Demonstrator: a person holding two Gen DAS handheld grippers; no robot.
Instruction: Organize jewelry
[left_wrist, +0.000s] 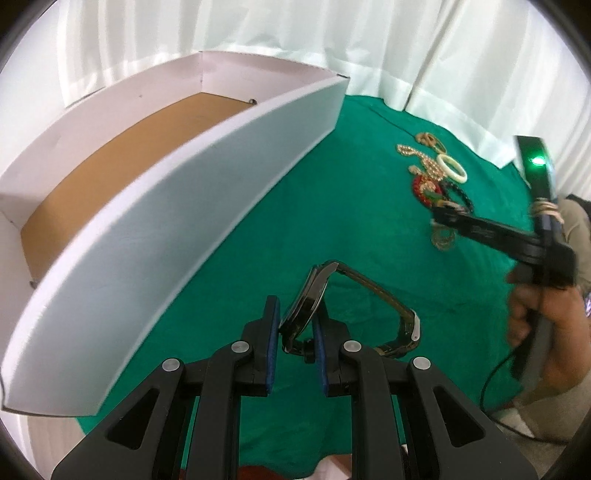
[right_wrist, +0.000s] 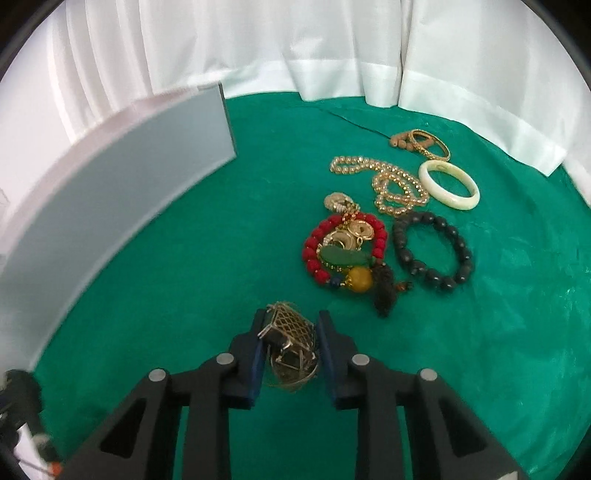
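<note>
My left gripper (left_wrist: 295, 314) is shut on a dark wristwatch (left_wrist: 306, 302), gripping its case on edge; the strap (left_wrist: 384, 295) loops to the right above the green cloth. A white box (left_wrist: 207, 184) with a brown floor stands just to its left. My right gripper (right_wrist: 290, 325) is shut on a gold lattice bangle (right_wrist: 291, 332), held above the cloth. It also shows in the left wrist view (left_wrist: 443, 214), near the jewelry pile.
Beyond the right gripper on the green cloth (right_wrist: 184, 258) lie a red bead bracelet (right_wrist: 317, 254), a black bead bracelet (right_wrist: 432, 251), a gold bead necklace (right_wrist: 388, 184), a white bangle (right_wrist: 448, 184) and gold bangles (right_wrist: 428, 144). White curtains hang behind.
</note>
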